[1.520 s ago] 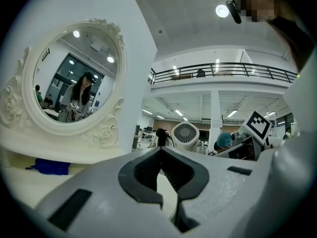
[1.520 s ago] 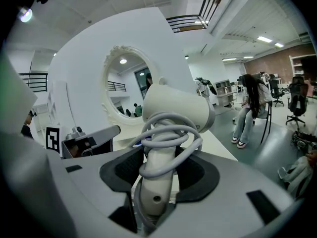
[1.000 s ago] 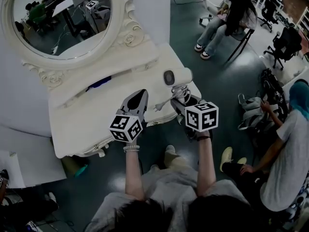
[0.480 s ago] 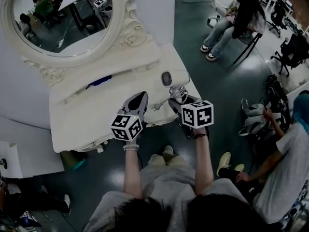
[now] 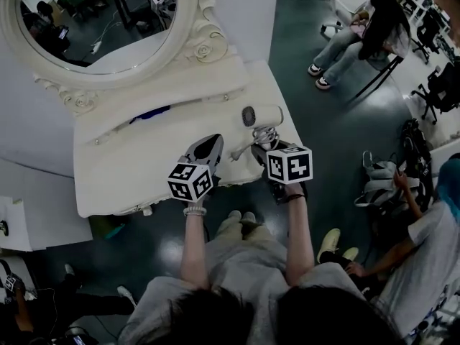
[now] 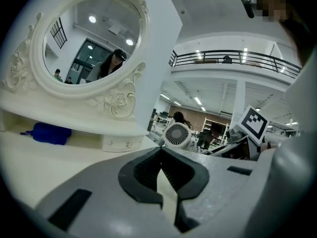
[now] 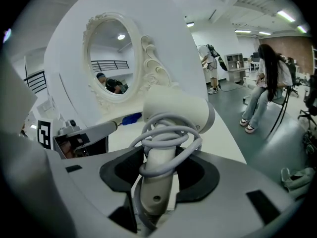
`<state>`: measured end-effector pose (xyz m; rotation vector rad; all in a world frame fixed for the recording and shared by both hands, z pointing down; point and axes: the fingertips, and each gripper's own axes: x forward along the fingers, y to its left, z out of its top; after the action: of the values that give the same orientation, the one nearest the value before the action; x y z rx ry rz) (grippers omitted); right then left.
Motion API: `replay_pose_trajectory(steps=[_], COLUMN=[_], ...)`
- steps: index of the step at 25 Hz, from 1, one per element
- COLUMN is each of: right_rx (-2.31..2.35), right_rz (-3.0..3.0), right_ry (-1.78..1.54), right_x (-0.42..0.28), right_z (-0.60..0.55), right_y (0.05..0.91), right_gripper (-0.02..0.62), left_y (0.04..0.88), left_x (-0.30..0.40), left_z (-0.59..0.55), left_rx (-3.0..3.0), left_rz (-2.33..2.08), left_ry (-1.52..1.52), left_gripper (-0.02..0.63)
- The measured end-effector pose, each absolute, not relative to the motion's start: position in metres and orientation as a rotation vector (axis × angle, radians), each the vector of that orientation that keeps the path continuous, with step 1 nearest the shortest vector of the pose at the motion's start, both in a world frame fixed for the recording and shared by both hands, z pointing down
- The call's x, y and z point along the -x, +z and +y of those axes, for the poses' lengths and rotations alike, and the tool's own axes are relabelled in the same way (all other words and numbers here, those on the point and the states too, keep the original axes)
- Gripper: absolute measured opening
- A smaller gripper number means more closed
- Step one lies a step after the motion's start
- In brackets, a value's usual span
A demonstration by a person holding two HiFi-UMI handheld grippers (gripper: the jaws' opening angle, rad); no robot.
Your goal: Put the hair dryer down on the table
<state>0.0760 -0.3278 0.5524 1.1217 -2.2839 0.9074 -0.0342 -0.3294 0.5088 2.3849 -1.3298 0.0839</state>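
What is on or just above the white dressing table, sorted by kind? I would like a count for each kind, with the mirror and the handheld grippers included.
hair dryer: 1
blue object: 1
mirror: 1
grippers: 2 (left gripper, right gripper)
Total: 5
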Motion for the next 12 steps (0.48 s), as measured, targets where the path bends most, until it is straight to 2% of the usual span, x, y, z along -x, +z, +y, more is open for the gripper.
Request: replay_pose_trajectory(steps=[12], right_rx=[-1.080], right_rz=[-2.152], right_ry=[0.918], right_x=[-0.077], right_z=[-0.358], right_y=[0.593], right_gripper=[0.196], left_y=[0.559], left_x=[0.034], left_z=[-0.350], left_rx=[-2.287], left_rz=[-1.269], left_ry=[0.184], left_gripper=[0.005])
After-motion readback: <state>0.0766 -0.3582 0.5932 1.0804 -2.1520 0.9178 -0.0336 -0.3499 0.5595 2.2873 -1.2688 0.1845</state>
